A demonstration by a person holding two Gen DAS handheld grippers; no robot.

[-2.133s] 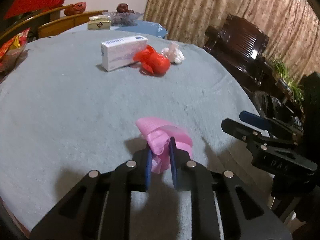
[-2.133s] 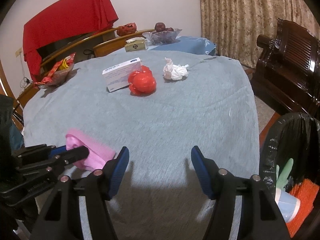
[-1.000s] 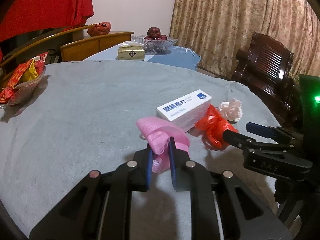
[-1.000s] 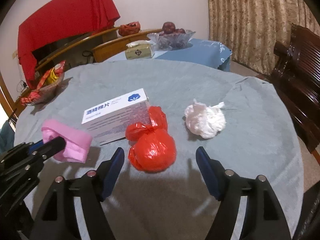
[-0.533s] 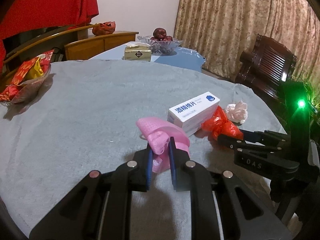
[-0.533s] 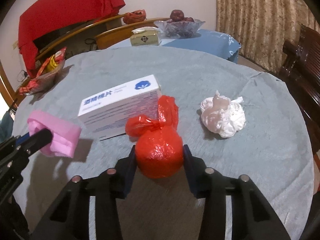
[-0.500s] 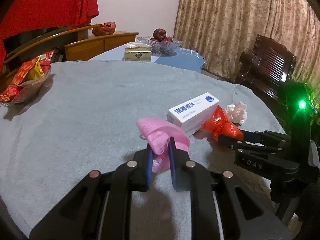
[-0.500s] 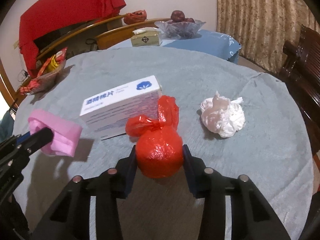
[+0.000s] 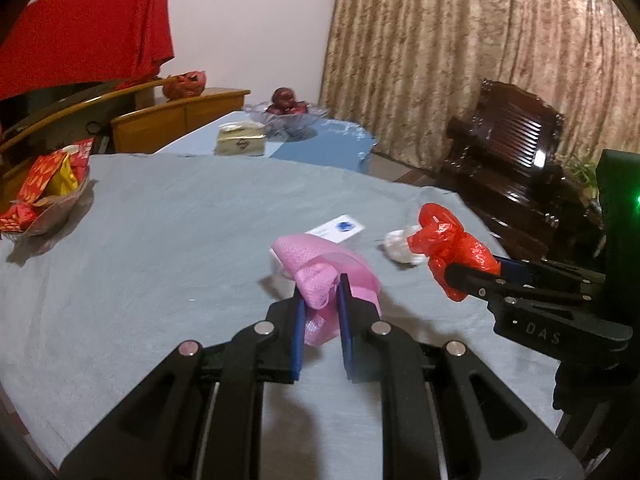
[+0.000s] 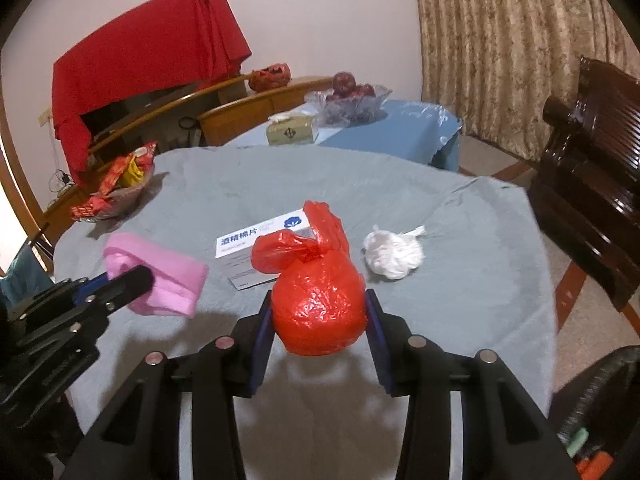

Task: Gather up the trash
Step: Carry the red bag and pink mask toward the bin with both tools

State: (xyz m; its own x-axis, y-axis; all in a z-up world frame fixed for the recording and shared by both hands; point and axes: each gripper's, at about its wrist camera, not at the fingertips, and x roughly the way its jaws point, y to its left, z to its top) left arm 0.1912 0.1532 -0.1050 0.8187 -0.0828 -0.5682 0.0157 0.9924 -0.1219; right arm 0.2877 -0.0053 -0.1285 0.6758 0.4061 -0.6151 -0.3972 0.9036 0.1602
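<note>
A crumpled pink cloth (image 9: 320, 276) is pinched between the nearly closed jaws of the left gripper (image 9: 320, 300), while a knotted red bag (image 10: 320, 308) is clamped by the right gripper (image 10: 320, 320), both clear of the grey tablecloth (image 10: 460, 300). Beyond them, a white box (image 10: 256, 248) and a white wad (image 10: 394, 256) are seen lying on the tablecloth.

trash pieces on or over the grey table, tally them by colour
pink: 1, wad in the left tool
red: 1, bag in the right tool
white: 2, box and crumpled wad
total: 4

Box (image 10: 262, 246) on table (image 10: 460, 304), tissue wad (image 10: 394, 255) to its right
</note>
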